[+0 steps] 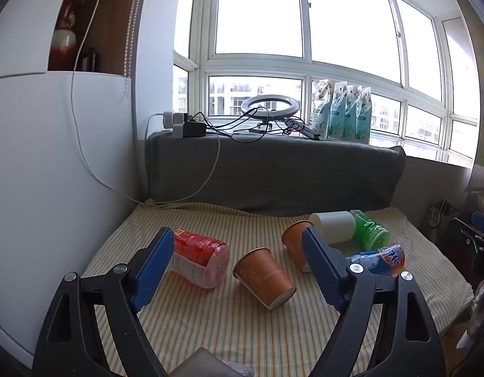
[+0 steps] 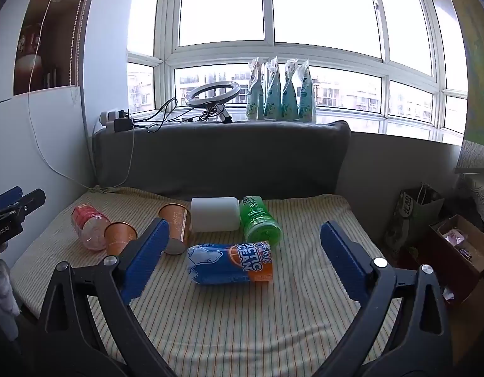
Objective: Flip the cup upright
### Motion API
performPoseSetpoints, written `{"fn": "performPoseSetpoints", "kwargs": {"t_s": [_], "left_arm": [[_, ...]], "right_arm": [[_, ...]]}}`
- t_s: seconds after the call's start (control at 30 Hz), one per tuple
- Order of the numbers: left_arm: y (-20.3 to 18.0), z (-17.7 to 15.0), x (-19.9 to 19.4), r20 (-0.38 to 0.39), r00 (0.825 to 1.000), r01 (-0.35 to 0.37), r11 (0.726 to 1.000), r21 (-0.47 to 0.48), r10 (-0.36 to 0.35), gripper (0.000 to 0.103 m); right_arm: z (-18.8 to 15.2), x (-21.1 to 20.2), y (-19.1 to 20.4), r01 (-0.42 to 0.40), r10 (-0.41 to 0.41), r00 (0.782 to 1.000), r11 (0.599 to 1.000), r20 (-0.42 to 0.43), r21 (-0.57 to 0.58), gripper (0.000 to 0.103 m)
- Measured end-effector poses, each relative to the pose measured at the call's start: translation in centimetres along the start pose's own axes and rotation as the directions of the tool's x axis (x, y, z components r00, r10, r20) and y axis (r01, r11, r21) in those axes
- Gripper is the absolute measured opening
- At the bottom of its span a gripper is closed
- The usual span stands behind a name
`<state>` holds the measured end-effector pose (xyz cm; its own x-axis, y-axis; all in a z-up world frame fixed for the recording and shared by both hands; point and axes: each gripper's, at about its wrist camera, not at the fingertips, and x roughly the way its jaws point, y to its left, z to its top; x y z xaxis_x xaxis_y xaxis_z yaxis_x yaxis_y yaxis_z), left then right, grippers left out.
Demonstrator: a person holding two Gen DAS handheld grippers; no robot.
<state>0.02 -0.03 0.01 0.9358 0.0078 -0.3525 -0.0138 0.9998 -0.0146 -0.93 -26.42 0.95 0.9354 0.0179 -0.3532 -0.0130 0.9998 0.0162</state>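
Two orange paper cups lie on their sides on the striped cloth. The near cup [image 1: 263,278] [image 2: 118,238] lies between and just beyond the blue fingers of my left gripper [image 1: 239,248], which is open and empty. The second orange cup [image 1: 296,245] [image 2: 176,226] lies behind the left gripper's right finger [image 1: 320,264]. My right gripper [image 2: 245,235] is open and empty, with the blue and orange can [image 2: 231,264] lying between its fingers.
A red bottle [image 1: 199,259] [image 2: 88,224], a white cylinder [image 1: 334,226] [image 2: 215,214], a green bottle [image 1: 369,230] [image 2: 259,221] and the blue can [image 1: 378,259] also lie on the cloth [image 1: 210,320]. A grey cushion [image 1: 273,172] stands behind. Boxes and a bag [image 2: 411,216] sit at the right.
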Motion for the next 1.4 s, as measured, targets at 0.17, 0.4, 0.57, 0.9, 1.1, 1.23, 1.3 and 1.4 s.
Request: {"fn": "performPoseSetpoints", "kwargs": {"t_s": [0.17,0.4,0.57,0.9,1.1,1.23,1.3,1.4], "left_arm": [[0.42,0.01,-0.19,-0.003,1.0,0.009,1.0,-0.016,-0.009,0.083],[0.28,0.1,-0.3,-0.009,1.0,0.007,1.0,-0.021,-0.007,0.083],[0.15,0.09,0.09,-0.011,1.0,0.011,1.0,-0.018,-0.011,0.083],[0.1,0.17,-0.08,0.001,1.0,0.015,1.0,-0.015,-0.015,0.083],[0.06,0.23,-0.16,0.006,1.0,0.018,1.0,-0.011,-0.018,0.083],[0.05,0.3,-0.15,0.008,1.0,0.02,1.0,-0.01,-0.02,0.083],[-0.02,0.39,-0.17,0.009,1.0,0.021,1.0,-0.009,-0.021,0.083],[-0.02,0.38,-0.22,0.012,1.0,0.022,1.0,-0.007,-0.022,0.083]], "right_arm": [[0.05,-0.07,0.06,0.01,-0.009,1.0,1.0,0.024,-0.013,0.099],[-0.1,0.09,-0.1,0.011,-0.011,1.0,1.0,0.012,-0.006,0.099],[0.01,0.18,-0.08,0.012,-0.012,1.0,1.0,0.011,0.003,0.099],[0.2,0.2,0.02,0.016,-0.016,1.0,1.0,0.013,0.002,0.099],[0.14,0.17,-0.01,0.016,-0.016,1.0,1.0,0.014,0.003,0.099],[0.12,0.16,-0.01,0.016,-0.016,1.0,1.0,0.016,0.003,0.099],[0.2,0.18,-0.07,0.014,-0.014,1.0,1.0,0.015,0.003,0.099],[0.23,0.21,-0.07,0.016,-0.016,1.0,1.0,0.016,0.004,0.099]]}}
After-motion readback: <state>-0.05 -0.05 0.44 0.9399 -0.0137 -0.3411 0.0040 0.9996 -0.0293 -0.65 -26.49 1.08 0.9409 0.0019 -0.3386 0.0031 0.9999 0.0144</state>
